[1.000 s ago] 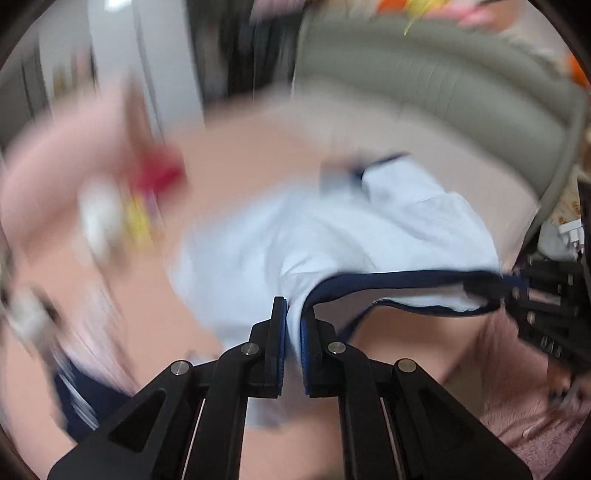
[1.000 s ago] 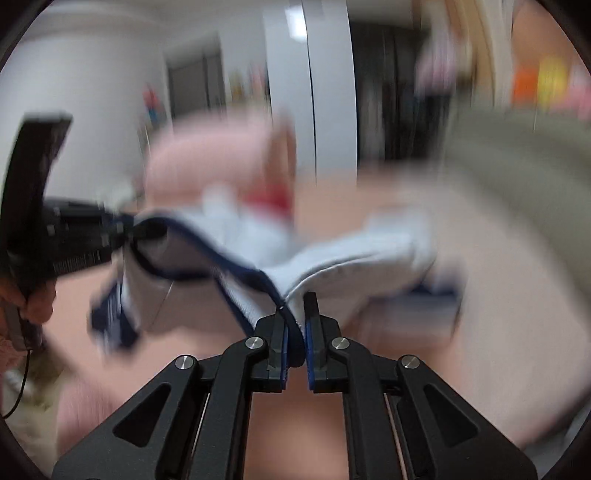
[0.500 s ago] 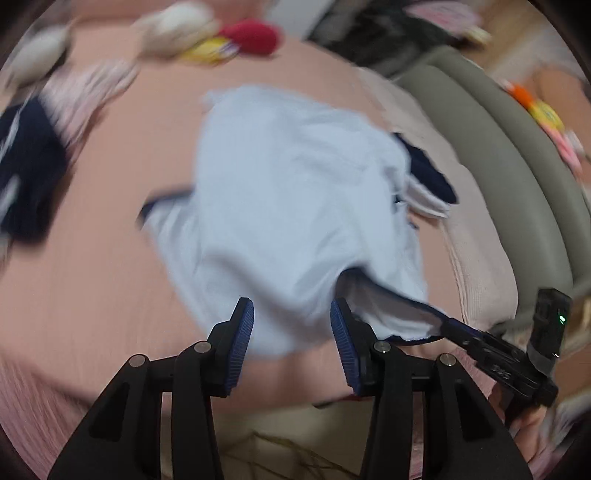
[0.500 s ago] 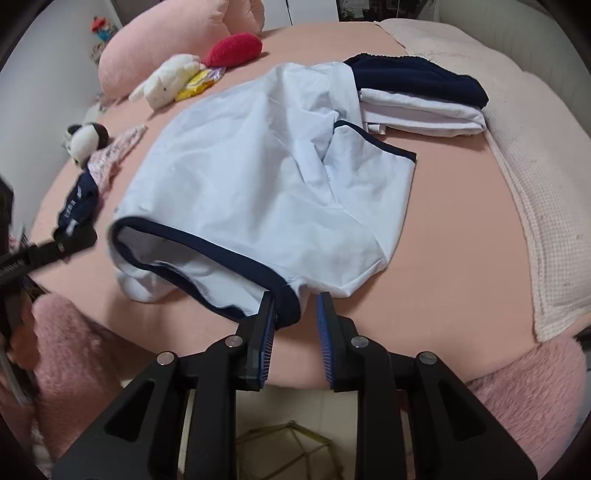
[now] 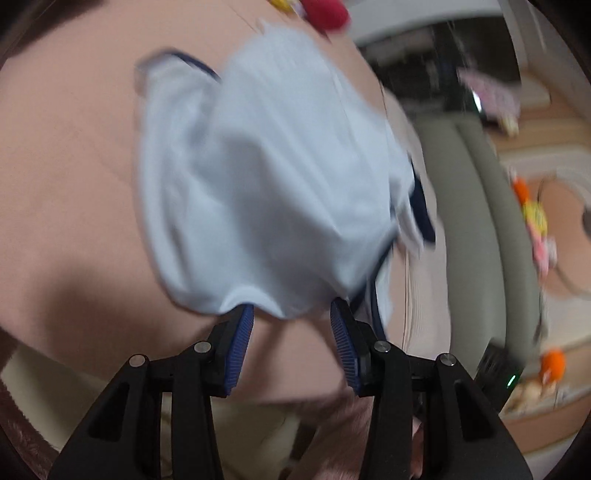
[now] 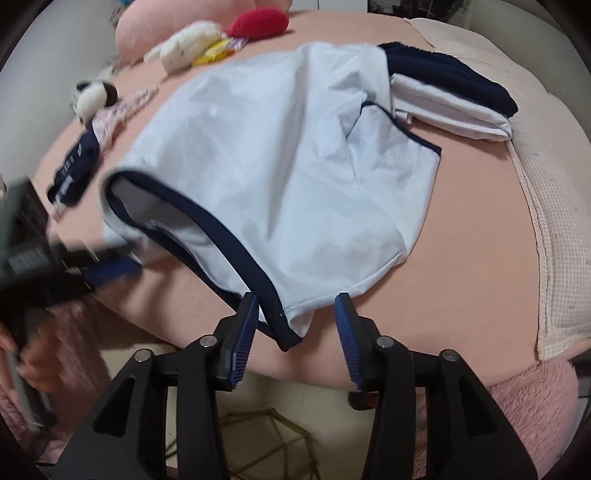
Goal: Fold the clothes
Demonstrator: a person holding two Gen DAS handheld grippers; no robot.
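A light blue garment [image 6: 280,166] with navy trim lies spread on the pink bed [image 6: 480,240]. Its navy-edged opening faces the bed's near edge. My right gripper [image 6: 296,306] is open, and the garment's near corner lies loose between its fingers. In the left wrist view the same garment [image 5: 266,192] is blurred, and its near hem sits just beyond my open left gripper [image 5: 291,321], which holds nothing. The left gripper [image 6: 55,258] also shows blurred at the left of the right wrist view, off the garment's left corner.
A folded navy and white stack [image 6: 454,96] lies at the back right of the bed. Plush toys [image 6: 184,44], a red cushion [image 6: 258,22] and a dark garment [image 6: 74,166] sit at the back left. A white blanket [image 6: 554,221] covers the right side.
Both grippers were shut on the garment's navy edge and holding it up. They have opened, and the garment has dropped flat on the bed. The left gripper has swung round.
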